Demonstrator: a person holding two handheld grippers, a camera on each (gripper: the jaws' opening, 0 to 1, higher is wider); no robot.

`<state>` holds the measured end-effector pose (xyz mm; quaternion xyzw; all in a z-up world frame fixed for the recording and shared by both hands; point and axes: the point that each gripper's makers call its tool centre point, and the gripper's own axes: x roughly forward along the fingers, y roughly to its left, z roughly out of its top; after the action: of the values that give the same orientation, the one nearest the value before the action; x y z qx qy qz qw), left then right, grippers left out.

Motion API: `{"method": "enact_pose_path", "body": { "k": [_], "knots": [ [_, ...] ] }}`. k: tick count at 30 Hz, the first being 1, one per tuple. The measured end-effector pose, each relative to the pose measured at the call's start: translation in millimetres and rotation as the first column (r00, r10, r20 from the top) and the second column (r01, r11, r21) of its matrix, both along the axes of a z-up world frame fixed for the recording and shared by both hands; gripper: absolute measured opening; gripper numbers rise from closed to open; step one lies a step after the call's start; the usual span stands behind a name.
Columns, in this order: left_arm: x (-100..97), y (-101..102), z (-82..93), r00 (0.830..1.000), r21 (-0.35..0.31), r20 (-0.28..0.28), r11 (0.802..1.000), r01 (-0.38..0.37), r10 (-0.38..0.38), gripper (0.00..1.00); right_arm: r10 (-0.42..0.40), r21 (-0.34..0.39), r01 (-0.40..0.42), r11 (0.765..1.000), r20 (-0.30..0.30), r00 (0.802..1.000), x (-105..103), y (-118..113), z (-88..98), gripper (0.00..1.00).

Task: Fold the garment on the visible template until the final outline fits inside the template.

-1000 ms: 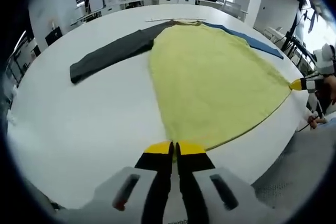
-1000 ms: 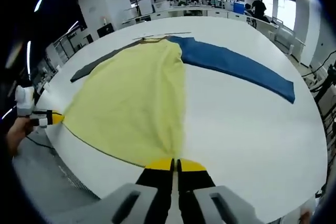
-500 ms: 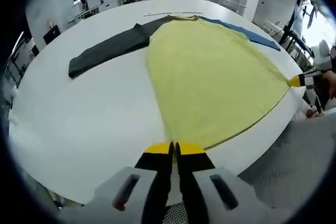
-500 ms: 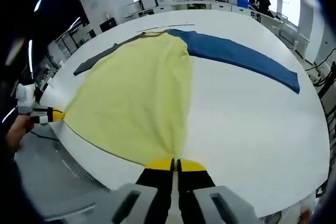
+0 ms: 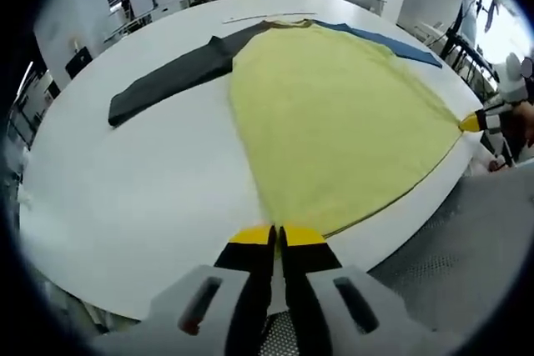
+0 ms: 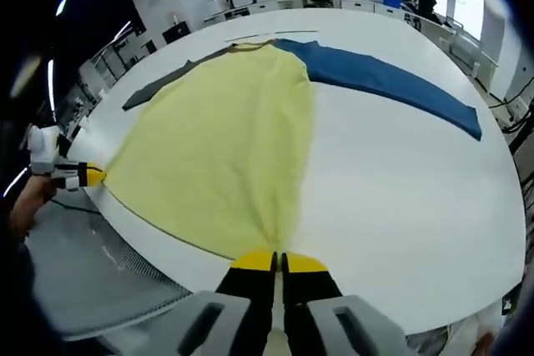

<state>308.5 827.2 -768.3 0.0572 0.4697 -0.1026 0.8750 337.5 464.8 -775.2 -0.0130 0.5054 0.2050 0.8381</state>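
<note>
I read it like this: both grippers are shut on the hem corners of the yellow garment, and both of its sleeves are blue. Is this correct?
Not quite. Both grippers, left and right, are shut on the hem corners of the yellow garment, but one sleeve only is blue; the other sleeve is dark grey, as the left gripper view shows.

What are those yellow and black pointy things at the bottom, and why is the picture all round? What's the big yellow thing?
Those are two pinching tools, and a person holds one in each hand. A tiny camera rides on each tool, and its bulging lens makes the picture round. One picture looks out from the left gripper, the other from the right gripper. On the white table lies a garment with a yellow body, a dark grey sleeve and a blue sleeve. Each gripper is shut on a bottom corner of it.
</note>
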Motion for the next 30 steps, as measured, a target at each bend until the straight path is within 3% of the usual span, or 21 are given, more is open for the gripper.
{"method": "enact_pose_path", "body": {
  "k": [9, 11, 14, 17, 20, 24, 27, 30],
  "knots": [
    [0.2, 1.1, -1.0, 1.0, -0.007, 0.0, 1.0, -0.016, 0.016, 0.0, 0.014, 0.003, -0.014, 1.0, -0.007, 1.0, -1.0, 0.7, -1.0, 0.0],
    [0.6, 0.9, -1.0, 1.0, -0.017, 0.004, 1.0, -0.024, 0.024, 0.01, 0.059, 0.002, -0.059, 0.998, 0.014, 0.998, 0.2, 2.7, 0.2, 0.0],
    [3.7, 0.1, 3.5, 0.999, -0.013, 0.035, 1.0, -0.01, 0.011, 0.08, 0.052, -0.006, -0.052, 0.999, 0.028, 0.998, 0.2, 0.0, 3.0, 0.14],
    [7.1, -4.7, 8.2, 0.998, -0.079, 0.053, 0.997, -0.026, 0.03, 0.19, 0.024, 0.048, -0.027, 0.998, 0.055, 0.998, 4.8, 2.0, 9.8, 0.29],
    [11.9, -1.5, 10.0, 0.996, -0.045, 0.088, 0.999, -0.007, 0.011, 0.32, 0.036, 0.069, -0.043, 0.997, 0.101, 0.994, 11.0, 3.1, 16.2, 0.42],
    [18.4, -6.9, 19.2, 0.989, -0.074, 0.145, 0.997, 0.008, 0.003, 0.42, 0.037, 0.108, -0.052, 0.993, 0.136, 0.99, 17.1, 5.8, 25.1, 0.61],
    [22.4, -9.5, 25.6, 0.984, -0.087, 0.176, 0.996, 0.02, -0.004, 0.46, 0.022, 0.137, -0.043, 0.99, 0.157, 0.987, 23.9, 4.1, 30.6, 0.72],
    [26.8, -10.3, 31.9, 0.978, -0.094, 0.208, 0.995, 0.016, 0.004, 0.57, 0.027, 0.13, -0.05, 0.99, 0.174, 0.984, 29.5, 0.6, 32.9, 0.79]
  ]
}}
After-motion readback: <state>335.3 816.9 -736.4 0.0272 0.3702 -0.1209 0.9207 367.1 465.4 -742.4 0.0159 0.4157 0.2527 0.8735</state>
